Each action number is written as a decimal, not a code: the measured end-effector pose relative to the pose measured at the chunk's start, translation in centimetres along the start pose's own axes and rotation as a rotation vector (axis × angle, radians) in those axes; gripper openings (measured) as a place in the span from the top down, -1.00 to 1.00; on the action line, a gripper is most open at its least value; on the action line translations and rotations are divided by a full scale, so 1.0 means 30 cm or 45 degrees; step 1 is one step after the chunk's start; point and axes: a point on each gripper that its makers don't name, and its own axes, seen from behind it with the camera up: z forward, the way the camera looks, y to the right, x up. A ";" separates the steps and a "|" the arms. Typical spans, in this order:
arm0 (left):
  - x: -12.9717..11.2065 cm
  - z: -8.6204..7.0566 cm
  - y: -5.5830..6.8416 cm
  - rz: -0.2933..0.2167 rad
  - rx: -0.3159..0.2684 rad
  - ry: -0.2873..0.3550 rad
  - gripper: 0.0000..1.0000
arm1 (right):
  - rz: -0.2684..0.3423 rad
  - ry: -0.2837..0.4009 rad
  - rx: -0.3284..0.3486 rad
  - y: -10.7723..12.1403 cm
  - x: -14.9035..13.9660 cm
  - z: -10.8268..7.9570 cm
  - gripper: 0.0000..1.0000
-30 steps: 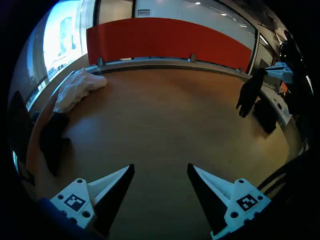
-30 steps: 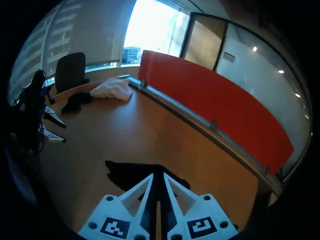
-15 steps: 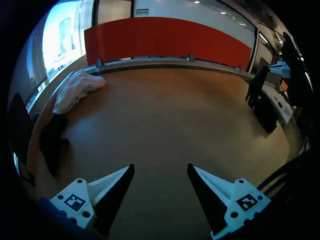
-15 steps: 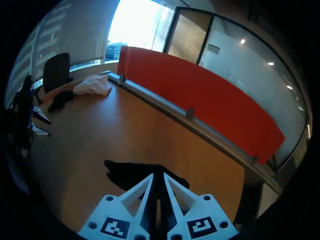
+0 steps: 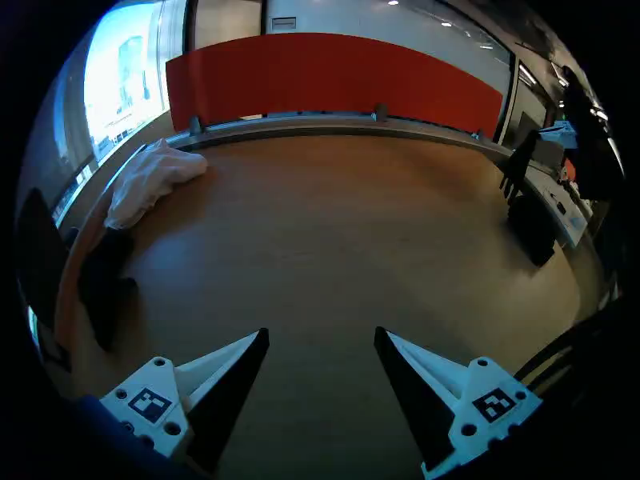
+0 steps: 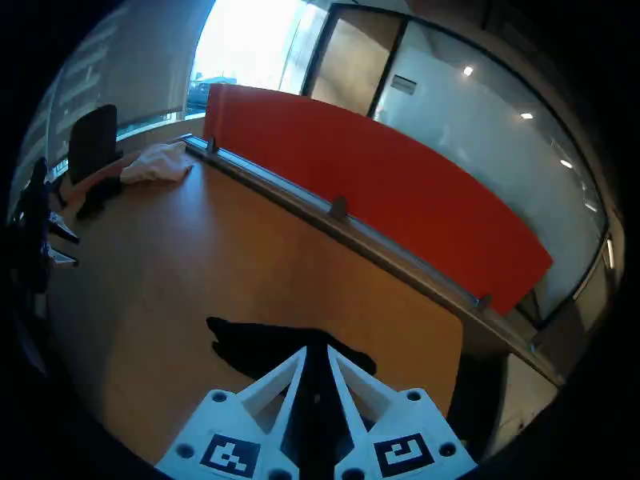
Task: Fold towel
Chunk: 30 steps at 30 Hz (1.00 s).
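Fingers [image 6: 280,392] of the right gripper [image 6: 318,352] pinch a dark towel [image 6: 256,348] at twelve o'clock; the left gripper [image 5: 320,340] stands spread, empty. With only this one-point hold, the towel may slip.

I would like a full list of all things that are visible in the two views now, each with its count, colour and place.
table: one, brown wood, under everything.
partition: one, red, along the table's far edge.
white towel: one, white, crumpled at the table's corner near the window.
loose black cloth: one, black, on the table beside the white towel.
held black cloth: one, black, hanging from the right tongs.
office chair: one, black, beyond the corner with the towel.
left tongs: one, white with black fingers, open above the table.
right tongs: one, same colours, shut on the held black cloth.
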 end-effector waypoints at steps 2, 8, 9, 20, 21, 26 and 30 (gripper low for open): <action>0.001 0.000 0.002 0.001 0.001 0.000 -0.96 | -0.001 -0.014 -0.013 0.032 -0.016 0.001 0.87; -0.002 -0.003 0.008 0.003 0.008 -0.005 -0.96 | 0.004 -0.052 -0.047 0.118 -0.062 0.004 0.87; -0.002 -0.003 0.009 0.005 0.009 -0.006 -0.96 | 0.006 -0.057 -0.052 0.131 -0.070 0.005 0.87; 0.005 -0.003 0.028 0.015 0.008 -0.009 -0.96 | 0.044 -0.100 -0.076 0.201 -0.141 0.000 0.88; 0.006 -0.002 0.030 0.017 0.008 -0.010 -0.96 | 0.047 -0.102 -0.077 0.203 -0.147 -0.003 0.88; 0.014 0.002 0.045 0.028 0.001 -0.009 -0.96 | 0.057 -0.129 -0.087 0.208 -0.205 -0.035 0.88; 0.020 0.004 0.057 0.038 -0.007 -0.008 -0.96 | 0.076 -0.161 -0.098 0.211 -0.279 -0.072 0.88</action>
